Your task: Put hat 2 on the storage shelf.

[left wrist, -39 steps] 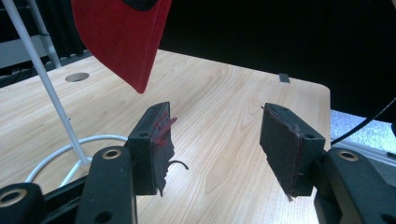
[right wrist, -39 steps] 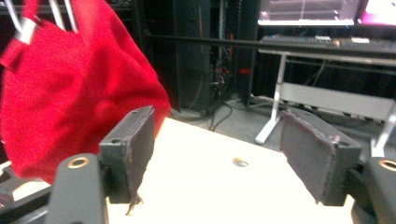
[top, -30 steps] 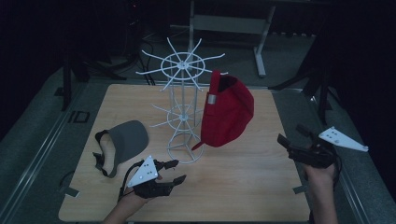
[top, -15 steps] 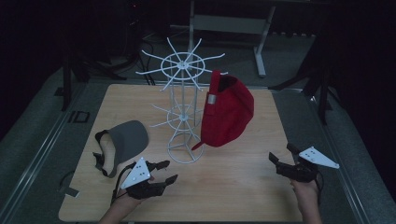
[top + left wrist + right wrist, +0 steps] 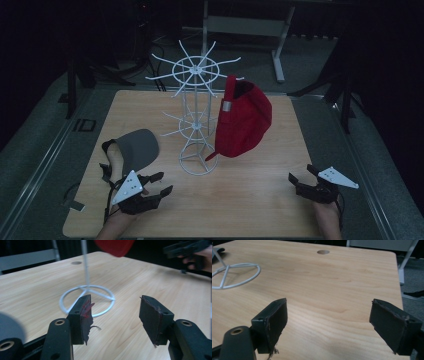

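A red cap (image 5: 244, 119) hangs on a white wire rack (image 5: 195, 115) that stands mid-table; its lower edge (image 5: 114, 246) shows at the top of the left gripper view. A grey cap (image 5: 134, 147) lies on the table at the left. My left gripper (image 5: 161, 183) sits low at the front left, just in front of the grey cap, jaws open and empty, facing the rack's ring base (image 5: 87, 298). My right gripper (image 5: 301, 174) rests low at the front right, jaws wide open over bare wood, nothing between them.
The wooden table (image 5: 270, 165) has a small round hole (image 5: 323, 251) near its far right. Dark stands and a metal frame (image 5: 240, 25) rise behind the table. Grey floor (image 5: 35, 150) borders both sides. The rack's base ring (image 5: 235, 275) lies left of the right gripper.
The right gripper has dropped from above the table's right edge down to the table surface. The left gripper has shifted slightly left and lower, nearer the front edge. Both stay open.
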Tool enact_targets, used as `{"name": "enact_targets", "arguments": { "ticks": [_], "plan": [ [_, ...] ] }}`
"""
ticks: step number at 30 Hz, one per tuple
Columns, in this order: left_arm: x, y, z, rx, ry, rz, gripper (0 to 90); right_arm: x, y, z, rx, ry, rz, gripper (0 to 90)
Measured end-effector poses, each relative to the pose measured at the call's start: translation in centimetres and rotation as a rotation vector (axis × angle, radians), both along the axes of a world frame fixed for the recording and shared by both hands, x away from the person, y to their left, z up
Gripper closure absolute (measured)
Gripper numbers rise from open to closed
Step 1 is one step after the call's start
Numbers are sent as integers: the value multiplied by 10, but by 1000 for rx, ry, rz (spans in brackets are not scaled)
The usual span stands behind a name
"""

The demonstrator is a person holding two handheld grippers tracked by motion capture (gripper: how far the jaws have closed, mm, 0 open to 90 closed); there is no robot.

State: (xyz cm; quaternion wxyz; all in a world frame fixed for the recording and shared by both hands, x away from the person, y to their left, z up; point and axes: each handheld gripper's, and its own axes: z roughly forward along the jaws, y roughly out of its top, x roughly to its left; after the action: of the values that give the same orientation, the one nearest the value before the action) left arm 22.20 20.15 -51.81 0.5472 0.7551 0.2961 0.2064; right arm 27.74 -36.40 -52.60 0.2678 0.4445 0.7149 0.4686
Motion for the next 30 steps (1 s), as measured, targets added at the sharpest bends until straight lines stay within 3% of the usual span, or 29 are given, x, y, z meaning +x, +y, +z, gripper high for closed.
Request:
{"name": "enact_targets", "arguments": {
  "ticks": [13, 15, 21, 30],
  "plan": [
    [-12, 72, 3, 11, -23, 216, 442, -4, -9, -19, 20, 31, 7, 148],
    [-13, 82, 3, 38, -25, 243, 442, -4, -11, -22, 39, 34, 3, 148],
    [-16, 109, 0, 43, -14, 318, 442, -4, -11, -23, 41, 30, 3, 149],
    [-8, 142, -13, 45, 35, 423, 442, -5, -10, -22, 38, 25, 9, 150]
  ]
}}
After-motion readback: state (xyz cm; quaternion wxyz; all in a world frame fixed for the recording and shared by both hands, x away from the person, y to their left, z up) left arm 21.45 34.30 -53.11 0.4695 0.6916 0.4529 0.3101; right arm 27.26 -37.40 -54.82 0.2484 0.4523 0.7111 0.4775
